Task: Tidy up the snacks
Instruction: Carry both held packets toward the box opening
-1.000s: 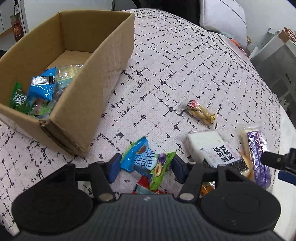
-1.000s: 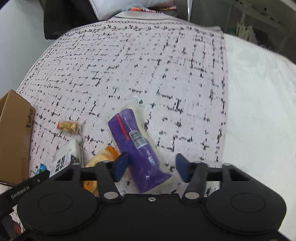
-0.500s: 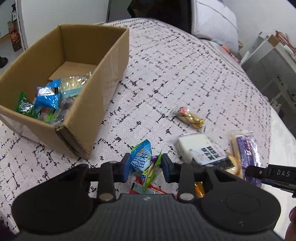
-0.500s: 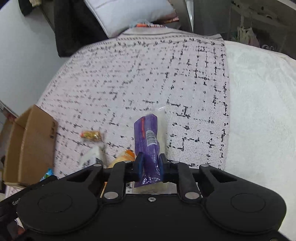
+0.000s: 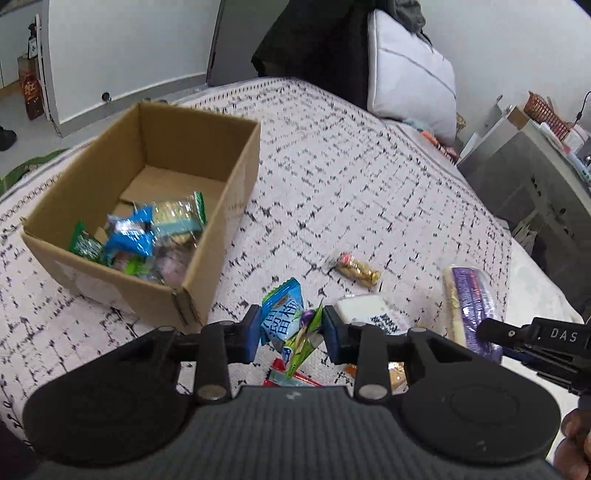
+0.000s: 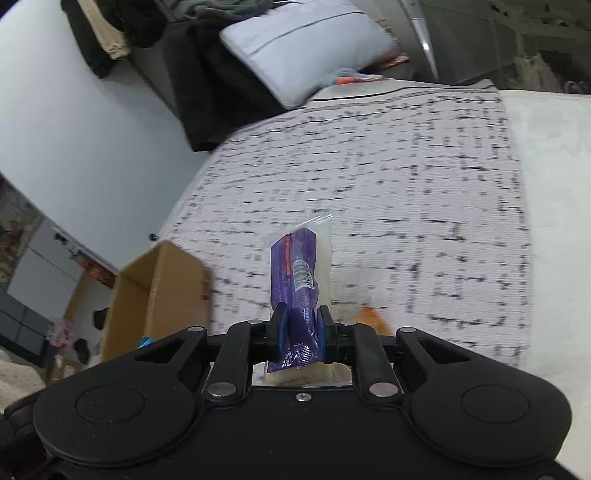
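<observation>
Transfer was the step in hand: left gripper (image 5: 289, 328) had its fingers clamped on a blue packet (image 5: 282, 317), right gripper (image 6: 300, 334) on a purple bar (image 6: 295, 280), both lifted off the bed (image 5: 369, 184). Next, each needed carrying left over the box (image 5: 221, 229), then releasing.

Pretty clearly someone's bedroom at home. Everything sits on a bed (image 5: 369, 177) with a white blanket (image 6: 369, 177) covered in black dash patterns, a plain white sheet (image 6: 554, 221) showing at its side. There's a pale pillow (image 5: 410, 85) propped at the far end, dark clothes (image 6: 110, 33) hanging on the white wall, and a grey cabinet (image 5: 517, 177) next to the bed with clutter on top.
</observation>
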The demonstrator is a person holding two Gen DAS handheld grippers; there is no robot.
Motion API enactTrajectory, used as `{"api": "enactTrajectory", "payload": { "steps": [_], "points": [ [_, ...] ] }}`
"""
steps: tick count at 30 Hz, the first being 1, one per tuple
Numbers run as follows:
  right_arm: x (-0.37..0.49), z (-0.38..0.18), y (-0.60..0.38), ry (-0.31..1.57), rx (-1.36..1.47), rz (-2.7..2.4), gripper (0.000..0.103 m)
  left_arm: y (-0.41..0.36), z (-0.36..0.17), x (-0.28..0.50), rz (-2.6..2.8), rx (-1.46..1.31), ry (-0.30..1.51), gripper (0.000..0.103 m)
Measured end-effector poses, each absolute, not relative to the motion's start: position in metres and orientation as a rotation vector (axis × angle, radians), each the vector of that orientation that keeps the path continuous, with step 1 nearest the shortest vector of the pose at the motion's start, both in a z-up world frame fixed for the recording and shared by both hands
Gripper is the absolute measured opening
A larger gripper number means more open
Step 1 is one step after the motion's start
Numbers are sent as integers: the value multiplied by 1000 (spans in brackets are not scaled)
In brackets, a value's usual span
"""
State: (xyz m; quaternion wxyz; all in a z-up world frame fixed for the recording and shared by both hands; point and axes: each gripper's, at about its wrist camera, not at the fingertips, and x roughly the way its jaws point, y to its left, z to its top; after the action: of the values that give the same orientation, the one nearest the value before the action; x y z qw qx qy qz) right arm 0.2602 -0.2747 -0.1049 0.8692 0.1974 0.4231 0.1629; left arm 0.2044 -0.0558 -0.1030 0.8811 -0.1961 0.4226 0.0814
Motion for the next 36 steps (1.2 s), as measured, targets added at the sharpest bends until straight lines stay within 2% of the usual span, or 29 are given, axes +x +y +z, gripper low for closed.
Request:
{"api": "enactTrajectory", "payload": {
  "steps": [15,36],
  "points": [
    [245,-86,-236,820,404,434,14,-19,-59,193,196,-428,797,34],
    [247,-71,-165,775,369,543,14,59,-58,185,240,-489,767,34]
  ]
}}
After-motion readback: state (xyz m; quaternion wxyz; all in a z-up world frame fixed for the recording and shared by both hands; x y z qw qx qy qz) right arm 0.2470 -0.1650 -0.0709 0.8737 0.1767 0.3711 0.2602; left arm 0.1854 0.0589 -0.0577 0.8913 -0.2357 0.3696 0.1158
